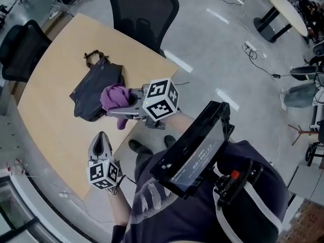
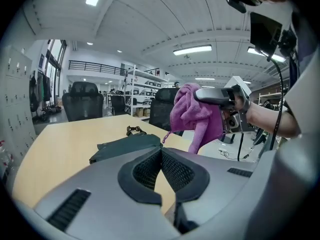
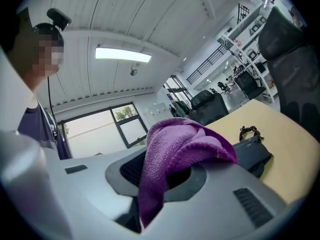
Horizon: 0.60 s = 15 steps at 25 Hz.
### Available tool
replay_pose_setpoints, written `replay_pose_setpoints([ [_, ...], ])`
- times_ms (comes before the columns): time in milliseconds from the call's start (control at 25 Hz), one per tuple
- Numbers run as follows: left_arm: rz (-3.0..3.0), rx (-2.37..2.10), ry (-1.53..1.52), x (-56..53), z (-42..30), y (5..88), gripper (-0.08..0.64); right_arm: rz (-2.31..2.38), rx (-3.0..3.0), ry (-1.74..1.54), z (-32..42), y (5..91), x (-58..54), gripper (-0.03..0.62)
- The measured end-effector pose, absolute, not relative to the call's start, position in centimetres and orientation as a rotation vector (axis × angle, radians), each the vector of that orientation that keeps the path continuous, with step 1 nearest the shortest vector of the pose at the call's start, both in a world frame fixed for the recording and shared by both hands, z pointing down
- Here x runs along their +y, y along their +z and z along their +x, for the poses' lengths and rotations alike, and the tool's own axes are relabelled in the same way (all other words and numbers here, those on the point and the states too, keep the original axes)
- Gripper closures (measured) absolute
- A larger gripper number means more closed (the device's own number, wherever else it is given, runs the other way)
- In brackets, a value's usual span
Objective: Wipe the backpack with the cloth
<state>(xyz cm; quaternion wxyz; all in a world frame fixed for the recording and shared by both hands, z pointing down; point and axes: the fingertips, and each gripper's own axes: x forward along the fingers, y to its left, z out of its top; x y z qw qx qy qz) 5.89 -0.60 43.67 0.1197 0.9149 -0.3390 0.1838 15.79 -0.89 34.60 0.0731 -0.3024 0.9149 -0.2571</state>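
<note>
A dark grey backpack (image 1: 96, 91) lies flat on the wooden table (image 1: 55, 85), its strap buckle toward the far side. My right gripper (image 1: 112, 105) is shut on a purple cloth (image 1: 115, 98) and hangs above the backpack's near right edge. The cloth (image 3: 175, 146) drapes over the jaws in the right gripper view, with the backpack (image 3: 252, 154) beyond it. My left gripper (image 1: 101, 140) is shut and empty, low over the table's near edge, apart from the backpack (image 2: 127, 145). From there the cloth (image 2: 192, 114) shows held up to the right.
A black office chair (image 1: 144, 9) stands at the table's far side and another (image 1: 20, 47) at its left. The person's shoes (image 1: 135, 147) sit on the grey floor by the table's right edge. A round table (image 1: 286, 9) and cables lie far right.
</note>
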Motion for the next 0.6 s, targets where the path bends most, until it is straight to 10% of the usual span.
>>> replay_pose_setpoints([
  [600, 2.994, -0.770, 0.190, 7.3, 8.2, 34.0, 0.554, -0.949, 2.611, -0.738, 16.0, 30.9, 12.1, 0.525],
])
